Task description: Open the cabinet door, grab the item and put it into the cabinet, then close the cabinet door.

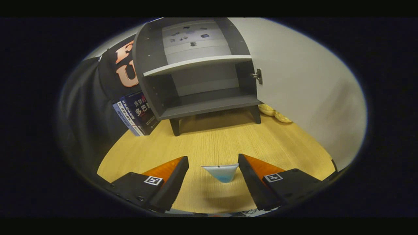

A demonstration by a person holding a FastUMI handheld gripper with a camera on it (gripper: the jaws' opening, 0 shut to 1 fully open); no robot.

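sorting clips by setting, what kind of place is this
Probably a staged recording booth, not a real home: a small grey cabinet with its door swung open stands on a wooden tabletop, with books leaning beside it. The gripper is open around a small pale item.

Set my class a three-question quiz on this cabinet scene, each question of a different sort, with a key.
1. True or false: the cabinet door is open.
2. What leans against the cabinet's side? A) books B) a bottle C) a pan
3. Fill in: the pale item sits ___ the fingers of the gripper.

Key: 1 true. 2 A, the books. 3 between; the fingers stand apart and do not press on it.
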